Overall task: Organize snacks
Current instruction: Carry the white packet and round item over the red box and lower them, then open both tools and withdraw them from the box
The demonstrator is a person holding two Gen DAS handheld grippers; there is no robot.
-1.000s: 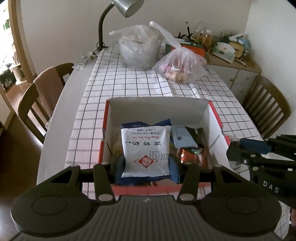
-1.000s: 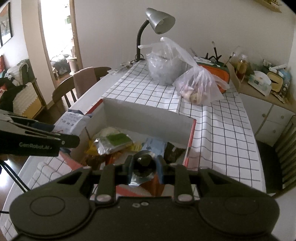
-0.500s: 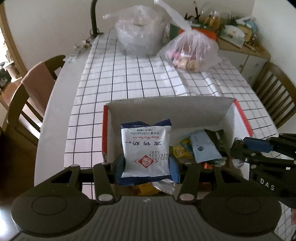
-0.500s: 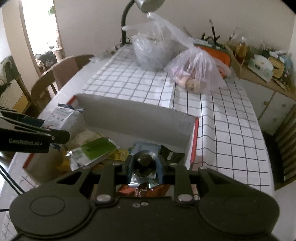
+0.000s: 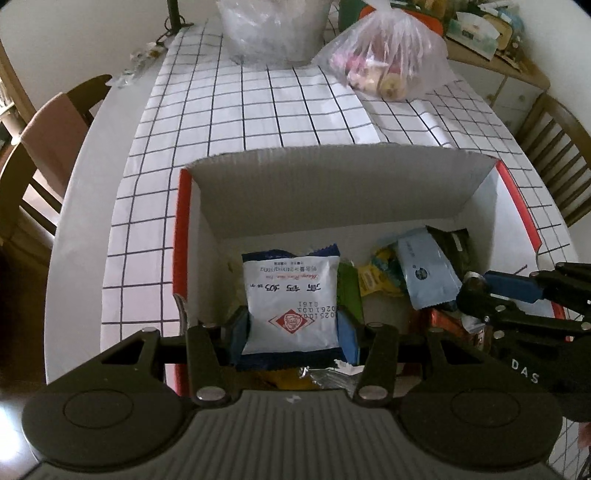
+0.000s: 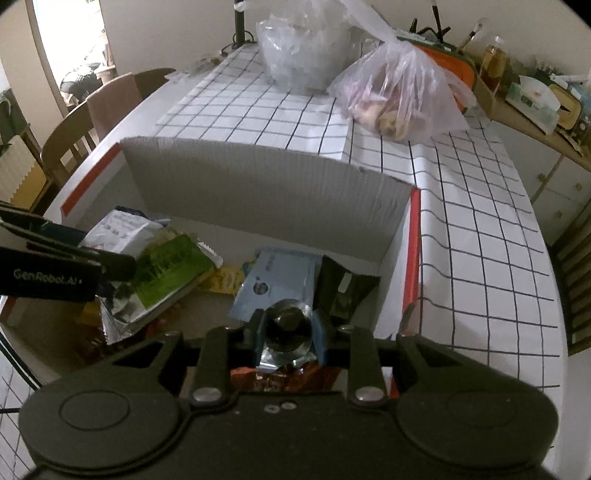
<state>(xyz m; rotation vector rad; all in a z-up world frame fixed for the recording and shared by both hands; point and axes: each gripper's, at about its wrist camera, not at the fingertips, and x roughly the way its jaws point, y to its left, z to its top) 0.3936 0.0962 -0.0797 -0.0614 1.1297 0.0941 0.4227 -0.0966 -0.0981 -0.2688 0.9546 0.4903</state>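
Observation:
A white cardboard box (image 5: 332, 184) with red edges sits on the checked tablecloth and holds several snack packets. My left gripper (image 5: 291, 332) is shut on a white and blue snack packet (image 5: 291, 295), held over the box's left half. The same packet (image 6: 122, 229) shows at the left in the right wrist view. My right gripper (image 6: 288, 332) is shut on a small silver foil packet (image 6: 286, 328) over the box's right half. It appears from the side as the right gripper (image 5: 476, 288) in the left wrist view. A light blue packet (image 6: 280, 277) and a green packet (image 6: 170, 266) lie inside.
Two clear plastic bags (image 5: 388, 59) with food stand at the table's far end beside a lamp stem (image 5: 173, 14). Wooden chairs (image 5: 40, 147) flank the table on both sides. A cluttered sideboard (image 6: 535, 99) runs along the right wall.
Both grippers have sunk toward the box and tipped further down, each still holding its packet. The box now fills more of both views.

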